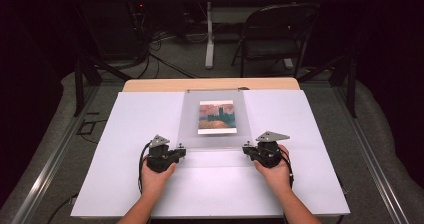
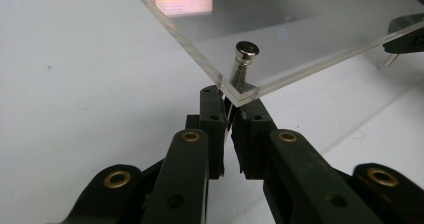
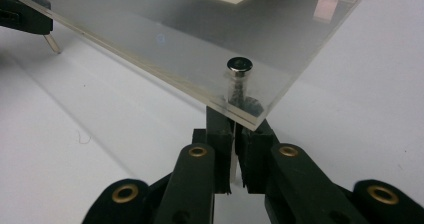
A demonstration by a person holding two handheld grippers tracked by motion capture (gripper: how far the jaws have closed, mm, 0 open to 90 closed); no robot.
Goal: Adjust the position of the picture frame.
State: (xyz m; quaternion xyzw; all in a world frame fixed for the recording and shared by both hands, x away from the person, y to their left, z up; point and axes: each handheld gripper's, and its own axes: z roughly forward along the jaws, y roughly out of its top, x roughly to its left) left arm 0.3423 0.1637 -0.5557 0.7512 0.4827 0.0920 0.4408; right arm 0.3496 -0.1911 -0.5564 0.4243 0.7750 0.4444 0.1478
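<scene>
**Both grippers clamped on the near corners of the acrylic frame**

Your left gripper (image 2: 229, 115) has its jaws closed almost together, pinching the near left corner of the clear acrylic frame (image 2: 300, 39) from below the edge. In the left gripper view the two black pads meet right under the corner, and the left corner pin (image 2: 246, 54), a small metal standoff with a round cap, stands just above them, passing through the sheet.

Your right gripper (image 3: 235, 129) does the same on the near right corner: jaws drawn tight, pads pressing on the frame's edge, with the right corner pin (image 3: 239, 69) rising just behind the pads.

From the high view, your left gripper (image 1: 176, 153) and right gripper (image 1: 248, 150) sit at the two near corners of the acrylic frame (image 1: 215, 139), and each hand grips its tool from behind. The frame's near edge is lifted off the surface in both gripper views, so the sheet tilts, with its far edge towards the back of the table. A small painted picture (image 1: 216, 117), orange and teal, sits inside the frame near its middle.

The frame lies centred on a white sheet (image 1: 125, 149) that covers the table (image 1: 150, 85). Beyond the table, a dark folding chair (image 1: 272, 36) stands on the floor.
</scene>
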